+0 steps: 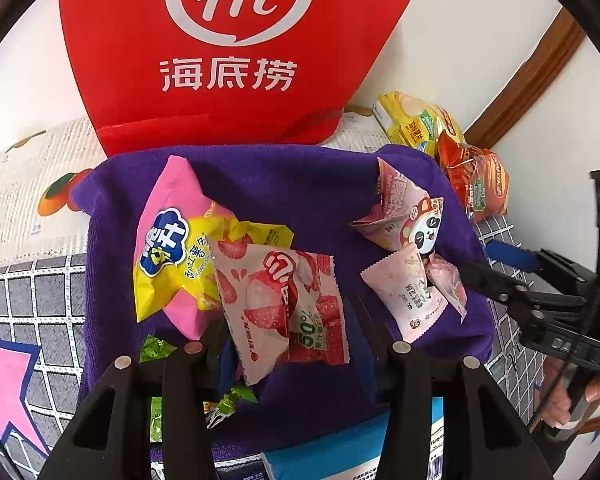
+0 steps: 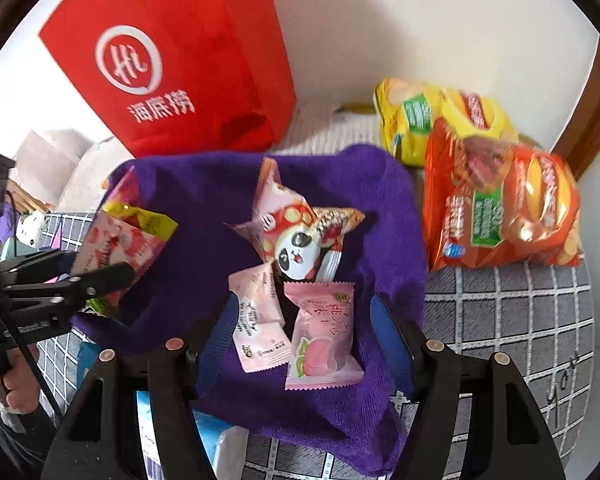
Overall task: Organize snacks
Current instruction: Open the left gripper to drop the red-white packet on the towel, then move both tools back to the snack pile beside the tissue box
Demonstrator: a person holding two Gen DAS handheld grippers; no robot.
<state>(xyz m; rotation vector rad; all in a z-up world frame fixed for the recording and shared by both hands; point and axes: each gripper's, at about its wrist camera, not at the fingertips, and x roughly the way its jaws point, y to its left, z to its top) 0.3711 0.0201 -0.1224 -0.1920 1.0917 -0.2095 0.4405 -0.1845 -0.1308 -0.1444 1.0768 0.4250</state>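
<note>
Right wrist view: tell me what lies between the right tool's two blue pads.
In the right wrist view, two pink snack packets lie between the right tool's pads: a peach packet and a paler one, both on the purple towel.

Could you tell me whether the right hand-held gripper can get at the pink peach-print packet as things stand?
Probably yes: the right hand-held gripper has open jaws either side of the pink peach-print packet, which lies uncovered on the purple towel.
</note>
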